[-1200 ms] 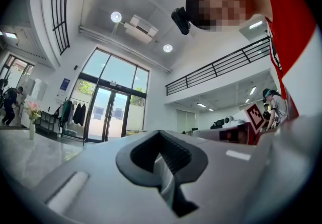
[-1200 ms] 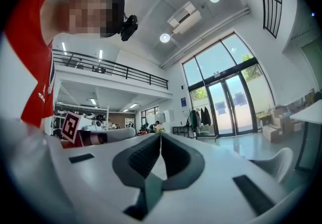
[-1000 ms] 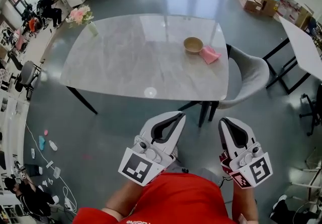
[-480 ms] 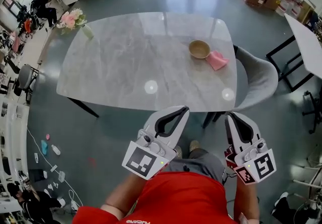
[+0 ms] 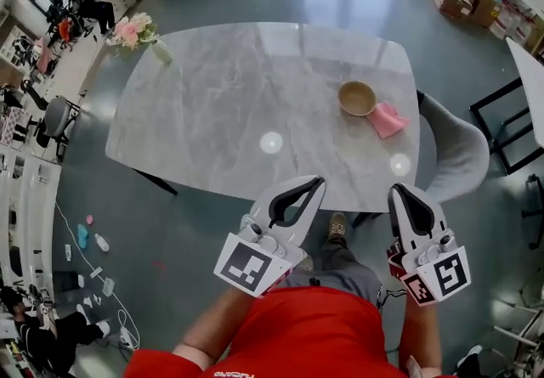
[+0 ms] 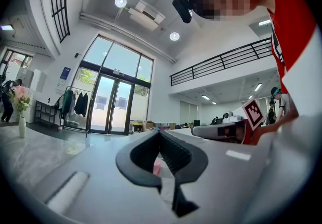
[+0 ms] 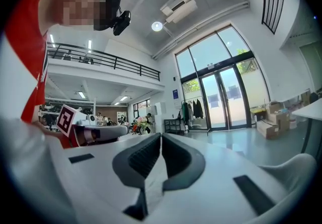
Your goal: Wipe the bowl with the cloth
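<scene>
Left tongs (image 5: 316, 182) closed; only head view shows bowl (image 5: 357, 98).

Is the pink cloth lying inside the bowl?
No, the pink cloth lies flat on the table just beside the bowl.

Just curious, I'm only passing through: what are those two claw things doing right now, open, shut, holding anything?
Left gripper: shut, holding nothing.
Right gripper: shut, holding nothing.

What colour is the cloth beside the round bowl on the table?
The crumpled cloth is pink; the head view shows it best.
</scene>
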Available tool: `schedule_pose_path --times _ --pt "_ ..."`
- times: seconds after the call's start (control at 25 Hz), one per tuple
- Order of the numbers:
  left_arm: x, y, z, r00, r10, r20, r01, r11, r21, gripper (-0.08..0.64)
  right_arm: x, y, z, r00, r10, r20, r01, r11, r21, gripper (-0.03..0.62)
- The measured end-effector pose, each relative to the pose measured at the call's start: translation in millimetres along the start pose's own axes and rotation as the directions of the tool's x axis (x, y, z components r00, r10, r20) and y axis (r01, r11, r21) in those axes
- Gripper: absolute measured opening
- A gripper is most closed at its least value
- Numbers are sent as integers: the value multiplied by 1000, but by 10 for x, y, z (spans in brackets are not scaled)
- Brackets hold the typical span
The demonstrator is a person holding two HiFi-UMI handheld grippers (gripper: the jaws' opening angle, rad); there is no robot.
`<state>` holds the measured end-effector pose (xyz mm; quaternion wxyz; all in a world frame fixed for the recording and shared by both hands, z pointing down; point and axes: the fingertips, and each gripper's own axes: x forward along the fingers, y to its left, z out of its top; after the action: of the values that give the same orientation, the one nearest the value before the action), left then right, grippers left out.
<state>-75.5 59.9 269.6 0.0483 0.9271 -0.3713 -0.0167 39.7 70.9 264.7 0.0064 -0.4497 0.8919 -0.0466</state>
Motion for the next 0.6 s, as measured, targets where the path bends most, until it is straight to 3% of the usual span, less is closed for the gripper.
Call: schedule_pose_path --times 0.2,0.6 --pt "326 204 -56 999 34 -27 -33 999 41 6 263 -334 -40 1000 29 -7 -29 1000 -4 3" --pt "938 528 -151 996 67 -65 -66 998 19 6 747 -966 -139 996 69 -59 -71 997 -24 3"
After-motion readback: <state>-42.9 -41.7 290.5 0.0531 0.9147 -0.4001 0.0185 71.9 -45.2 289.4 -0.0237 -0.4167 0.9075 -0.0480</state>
